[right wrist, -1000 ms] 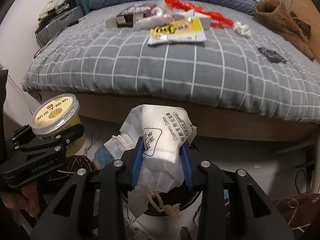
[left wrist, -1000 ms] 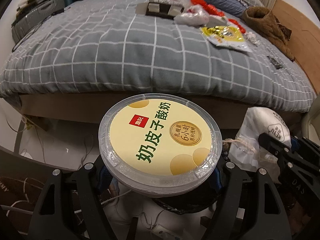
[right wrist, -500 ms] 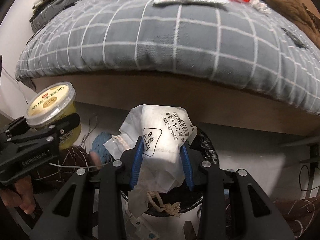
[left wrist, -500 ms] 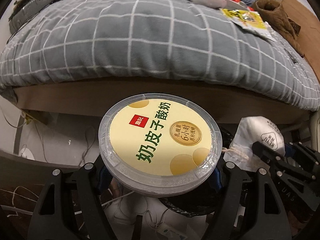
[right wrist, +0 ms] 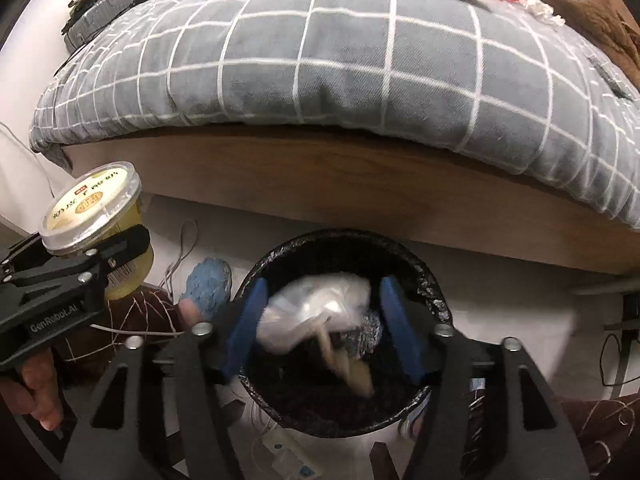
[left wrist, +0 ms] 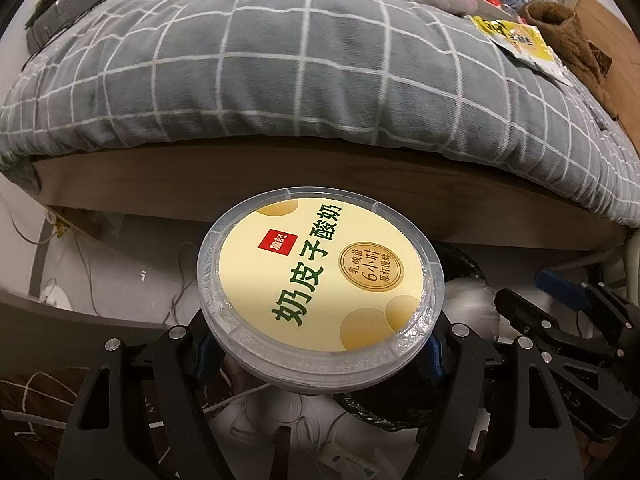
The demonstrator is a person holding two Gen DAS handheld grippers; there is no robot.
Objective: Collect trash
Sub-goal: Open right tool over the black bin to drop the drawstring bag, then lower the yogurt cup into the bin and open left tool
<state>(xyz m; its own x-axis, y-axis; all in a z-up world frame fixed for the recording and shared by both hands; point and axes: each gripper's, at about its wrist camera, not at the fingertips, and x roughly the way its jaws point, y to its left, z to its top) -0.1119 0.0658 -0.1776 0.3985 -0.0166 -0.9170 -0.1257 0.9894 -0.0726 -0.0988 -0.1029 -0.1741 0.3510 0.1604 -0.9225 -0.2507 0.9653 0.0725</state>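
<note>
Beside the checked quilt (right wrist: 360,60), a crinkly white bag (right wrist: 320,308) sits blurred inside the round black bin (right wrist: 424,284).

Grey quilt with white grid lines (left wrist: 304,68) fills the upper half of both views, draped over a brown wooden bed frame board (right wrist: 320,184) running across mid-frame. Pale floor (left wrist: 132,276) below it, lower left, with thin white cables (left wrist: 80,252) trailing across. White wall (right wrist: 24,64) at far left of the right view. Brown wooden panel (left wrist: 612,24) at upper right edge. Dark brown rug with white line pattern (right wrist: 132,320) at lower left. Light dim, indoor.
</note>
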